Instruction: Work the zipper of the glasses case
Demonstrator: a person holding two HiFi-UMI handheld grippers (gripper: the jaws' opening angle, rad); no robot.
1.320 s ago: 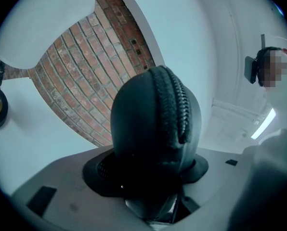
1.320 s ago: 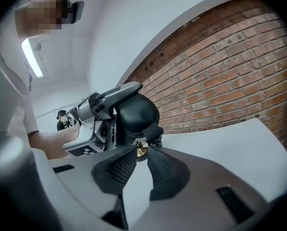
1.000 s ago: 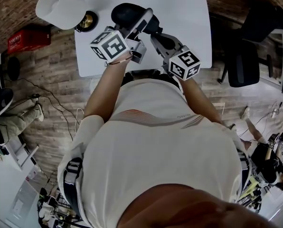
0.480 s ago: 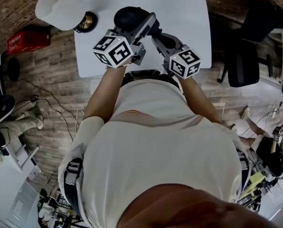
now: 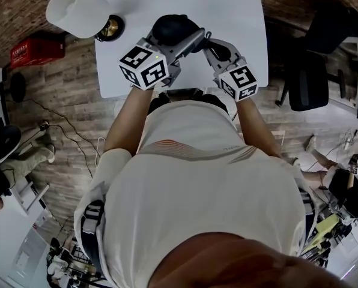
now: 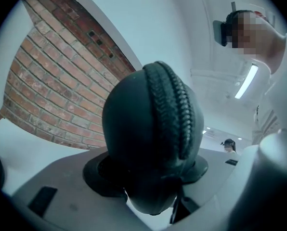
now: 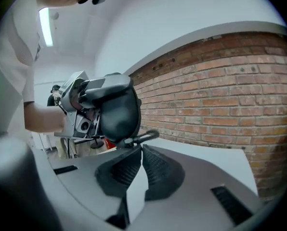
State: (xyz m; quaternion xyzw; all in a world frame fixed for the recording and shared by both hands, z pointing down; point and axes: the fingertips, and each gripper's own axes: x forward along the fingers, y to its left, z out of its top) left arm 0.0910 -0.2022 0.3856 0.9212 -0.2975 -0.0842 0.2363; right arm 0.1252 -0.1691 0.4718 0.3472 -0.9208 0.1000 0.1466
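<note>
Gripping the case (image 5: 170, 27) by one rounded end, the left claw (image 6: 150, 177) holds it in the air above the near part of the white tabletop (image 5: 227, 5). Its jaws stand wide, with a dark pad pressed against each side of the case. In the left gripper view the closed zipper (image 6: 170, 105) runs up over the top of the case, a ridged band slightly right of centre.

The right claw (image 7: 137, 147) is closed, its two ribbed tips meeting on the thin pull (image 7: 142, 137) that sticks out from the lower end of the case. In the right gripper view the case hangs just above and left of those tips, with the left claw's grey body clamped around it.

From the head view both claws meet at the case in front of the person's chest. A white lamp (image 5: 77, 11) stands on the tabletop's far left corner. A black chair (image 5: 323, 53) sits off to the right on the wooden floor (image 5: 65, 119).
</note>
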